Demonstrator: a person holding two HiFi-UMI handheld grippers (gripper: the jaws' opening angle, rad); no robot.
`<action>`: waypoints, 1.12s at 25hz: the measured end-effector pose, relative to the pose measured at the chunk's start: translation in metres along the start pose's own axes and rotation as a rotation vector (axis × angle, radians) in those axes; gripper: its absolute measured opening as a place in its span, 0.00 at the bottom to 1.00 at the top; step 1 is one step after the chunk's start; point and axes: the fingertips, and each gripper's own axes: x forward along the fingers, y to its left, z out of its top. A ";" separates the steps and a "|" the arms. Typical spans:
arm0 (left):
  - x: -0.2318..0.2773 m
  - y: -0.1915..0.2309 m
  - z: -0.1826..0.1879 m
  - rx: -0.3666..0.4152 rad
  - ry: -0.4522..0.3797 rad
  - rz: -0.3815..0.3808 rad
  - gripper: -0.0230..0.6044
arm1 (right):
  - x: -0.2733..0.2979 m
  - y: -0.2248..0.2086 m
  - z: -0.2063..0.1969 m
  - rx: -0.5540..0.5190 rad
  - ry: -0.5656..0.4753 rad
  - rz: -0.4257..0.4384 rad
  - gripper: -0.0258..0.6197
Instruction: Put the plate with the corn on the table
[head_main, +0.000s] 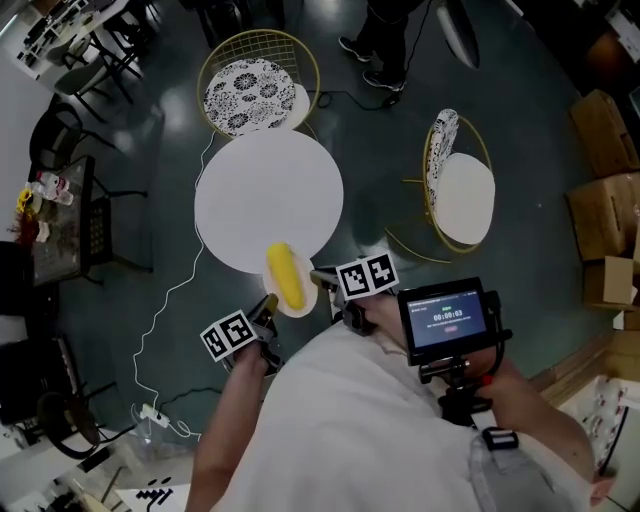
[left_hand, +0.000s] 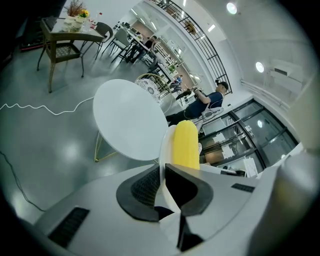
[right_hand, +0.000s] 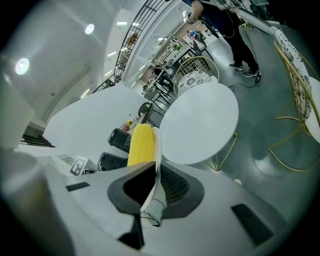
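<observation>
Left gripper (head_main: 266, 306) and right gripper (head_main: 320, 282) clamping plate (head_main: 308, 298) rim, corn (head_main: 285, 276) lying loose; needing level, slow lowering onto table (head_main: 268, 195) mid-frame.

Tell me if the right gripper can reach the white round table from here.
Probably yes. The right gripper, shut on the plate with the corn, is at the near edge of the table, and nothing stands between them.

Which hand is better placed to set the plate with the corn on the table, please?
Neither alone: left tongs and right tongs each clamp an opposite rim of the plate, corn between them. It hangs at the near edge of the table, so both should probably lower it together.
</observation>
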 end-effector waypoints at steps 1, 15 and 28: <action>0.003 -0.001 0.002 -0.004 -0.003 0.002 0.10 | 0.000 -0.001 0.004 -0.003 0.002 0.002 0.10; -0.017 0.004 0.007 -0.016 -0.037 0.012 0.10 | 0.005 0.021 0.000 -0.027 0.034 0.023 0.10; -0.027 0.001 0.017 -0.027 -0.053 0.037 0.10 | 0.012 0.029 0.007 -0.034 0.058 0.052 0.10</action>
